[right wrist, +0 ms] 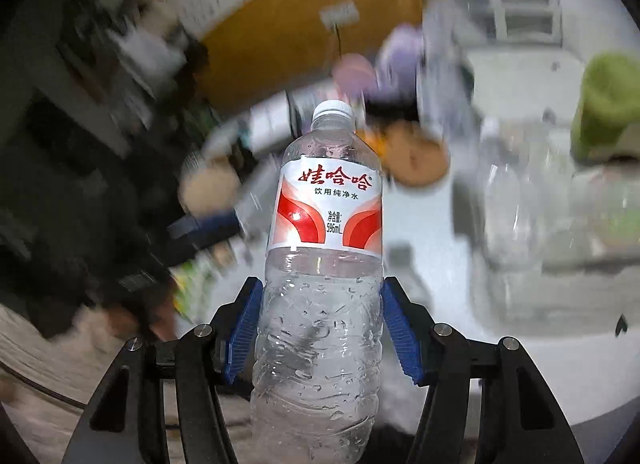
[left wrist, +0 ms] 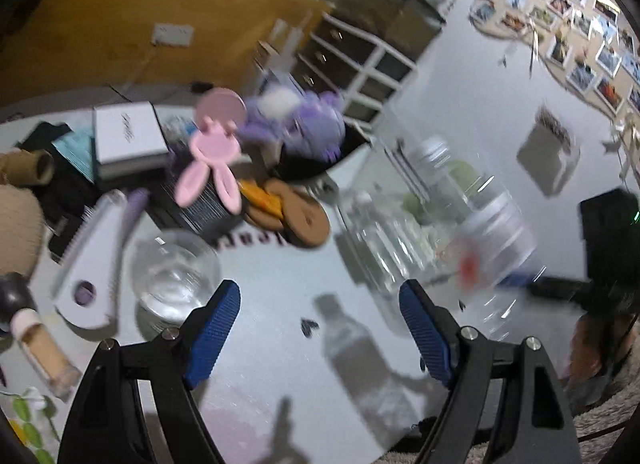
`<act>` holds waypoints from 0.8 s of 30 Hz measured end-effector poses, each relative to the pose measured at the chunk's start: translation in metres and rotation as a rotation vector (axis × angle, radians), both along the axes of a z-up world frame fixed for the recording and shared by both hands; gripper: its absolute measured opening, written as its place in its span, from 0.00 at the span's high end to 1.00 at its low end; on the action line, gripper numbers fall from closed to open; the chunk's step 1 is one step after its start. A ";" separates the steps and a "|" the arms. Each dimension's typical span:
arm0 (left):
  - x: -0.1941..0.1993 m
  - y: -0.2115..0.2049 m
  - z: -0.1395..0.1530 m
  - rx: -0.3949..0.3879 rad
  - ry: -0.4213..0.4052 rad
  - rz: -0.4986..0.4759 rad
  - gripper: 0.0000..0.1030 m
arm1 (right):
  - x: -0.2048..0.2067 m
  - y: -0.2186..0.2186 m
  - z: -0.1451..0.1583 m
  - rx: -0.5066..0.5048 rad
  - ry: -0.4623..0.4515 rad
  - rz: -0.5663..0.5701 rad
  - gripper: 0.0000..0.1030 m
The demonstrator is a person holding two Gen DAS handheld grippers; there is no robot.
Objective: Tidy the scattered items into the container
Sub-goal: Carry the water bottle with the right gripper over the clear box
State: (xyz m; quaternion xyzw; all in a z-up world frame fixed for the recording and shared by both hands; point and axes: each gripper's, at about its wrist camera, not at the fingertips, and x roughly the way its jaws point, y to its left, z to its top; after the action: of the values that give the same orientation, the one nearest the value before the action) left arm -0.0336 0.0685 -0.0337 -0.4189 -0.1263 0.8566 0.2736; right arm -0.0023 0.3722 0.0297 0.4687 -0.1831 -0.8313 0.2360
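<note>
My right gripper [right wrist: 320,324] is shut on a clear water bottle [right wrist: 324,264] with a red and white label and white cap, held upright above the white table. The same bottle shows blurred in the left wrist view [left wrist: 492,240], in the air at the right. My left gripper [left wrist: 320,328] is open and empty above the white table [left wrist: 272,296]. A clear container [left wrist: 392,232] stands behind it with a capped bottle [left wrist: 432,156] beside it. Scattered items lie at the left: a white comb [left wrist: 90,260], a glass cup [left wrist: 174,272], a foundation bottle [left wrist: 40,348], a pink rabbit mirror [left wrist: 214,144].
Brown coasters [left wrist: 296,212] and a purple plush [left wrist: 308,124] on a black dish sit at the table's back. A white box [left wrist: 128,132] on books stands at the back left. A white drawer cabinet [left wrist: 352,60] is behind the table. The clear container also shows in the right wrist view [right wrist: 560,224].
</note>
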 end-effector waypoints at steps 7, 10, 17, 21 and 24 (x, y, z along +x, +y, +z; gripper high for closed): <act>0.000 -0.006 0.002 0.002 0.027 0.037 0.20 | -0.056 0.075 0.058 0.133 0.094 -0.198 0.40; -0.001 0.000 -0.003 -0.006 0.015 0.044 0.20 | -0.088 0.092 0.042 0.239 0.009 -0.219 0.40; -0.005 0.007 -0.004 -0.019 0.019 0.054 0.20 | -0.140 0.091 -0.001 0.440 -0.160 -0.128 0.40; -0.011 0.006 -0.006 -0.014 0.015 0.071 0.20 | -0.156 0.087 -0.020 0.501 -0.182 -0.117 0.40; -0.015 0.005 -0.008 -0.017 0.008 0.080 0.20 | -0.166 0.084 -0.031 0.526 -0.204 -0.120 0.40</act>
State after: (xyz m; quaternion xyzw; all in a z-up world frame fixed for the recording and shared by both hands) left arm -0.0482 0.0733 -0.0418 -0.4123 -0.1344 0.8696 0.2362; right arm -0.1678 0.4565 -0.0011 0.5834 -0.0115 -0.8113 0.0371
